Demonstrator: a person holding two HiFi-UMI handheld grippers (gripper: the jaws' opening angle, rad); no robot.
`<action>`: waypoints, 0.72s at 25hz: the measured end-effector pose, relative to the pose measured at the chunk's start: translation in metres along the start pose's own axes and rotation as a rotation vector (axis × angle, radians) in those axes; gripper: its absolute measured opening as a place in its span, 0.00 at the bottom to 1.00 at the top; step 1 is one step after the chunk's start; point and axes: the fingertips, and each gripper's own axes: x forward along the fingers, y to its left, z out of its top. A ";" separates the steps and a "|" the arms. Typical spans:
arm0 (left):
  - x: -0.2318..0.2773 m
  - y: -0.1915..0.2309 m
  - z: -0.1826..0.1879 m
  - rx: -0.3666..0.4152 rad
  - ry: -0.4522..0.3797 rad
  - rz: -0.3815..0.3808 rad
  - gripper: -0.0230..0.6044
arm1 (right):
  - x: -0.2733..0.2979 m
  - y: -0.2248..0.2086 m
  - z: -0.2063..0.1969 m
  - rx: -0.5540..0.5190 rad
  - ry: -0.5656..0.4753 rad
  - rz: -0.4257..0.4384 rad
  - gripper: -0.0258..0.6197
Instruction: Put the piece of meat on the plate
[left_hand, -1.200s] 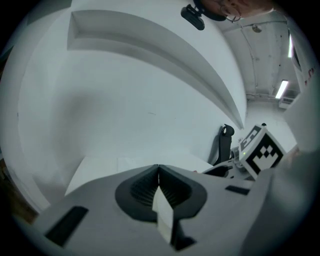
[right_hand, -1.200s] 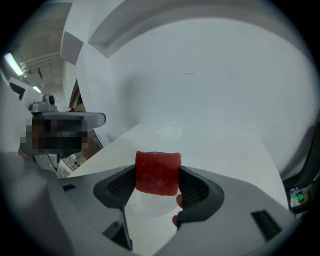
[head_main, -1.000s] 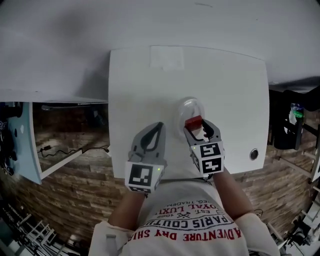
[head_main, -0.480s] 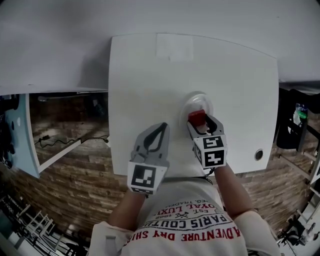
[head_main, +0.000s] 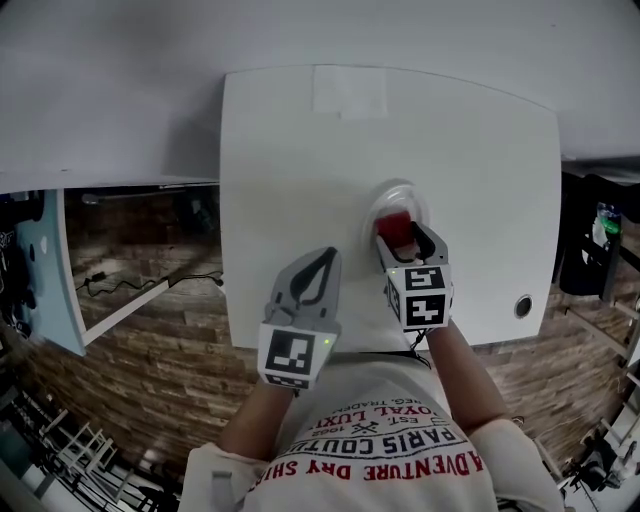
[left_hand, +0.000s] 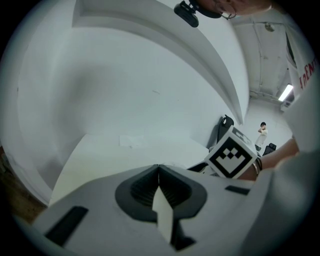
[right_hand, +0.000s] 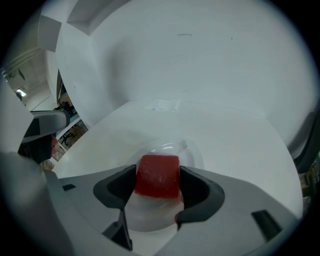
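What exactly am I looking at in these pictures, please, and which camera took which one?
There is no robot here. A person holds a hand tool with two jaws in each hand and does the task with them.

The head view comes from a camera on the person's head that looks steeply down. Each of the other two views comes from a camera that rides on one tool and looks along its jaws.

Below is a white table with a clear plate on it.

The left gripper has its jaws together and holds nothing. The right gripper is shut on a red piece of meat, which it holds over the plate. Whether the meat touches the plate cannot be told.
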 end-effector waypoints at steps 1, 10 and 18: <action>0.000 0.000 0.001 0.006 -0.002 0.000 0.05 | -0.001 0.000 0.000 -0.001 -0.002 -0.001 0.47; -0.001 -0.018 0.020 0.037 -0.041 -0.020 0.05 | -0.049 -0.010 0.028 0.027 -0.109 -0.001 0.46; -0.015 -0.041 0.059 0.047 -0.112 -0.019 0.05 | -0.127 -0.013 0.069 0.003 -0.344 -0.025 0.07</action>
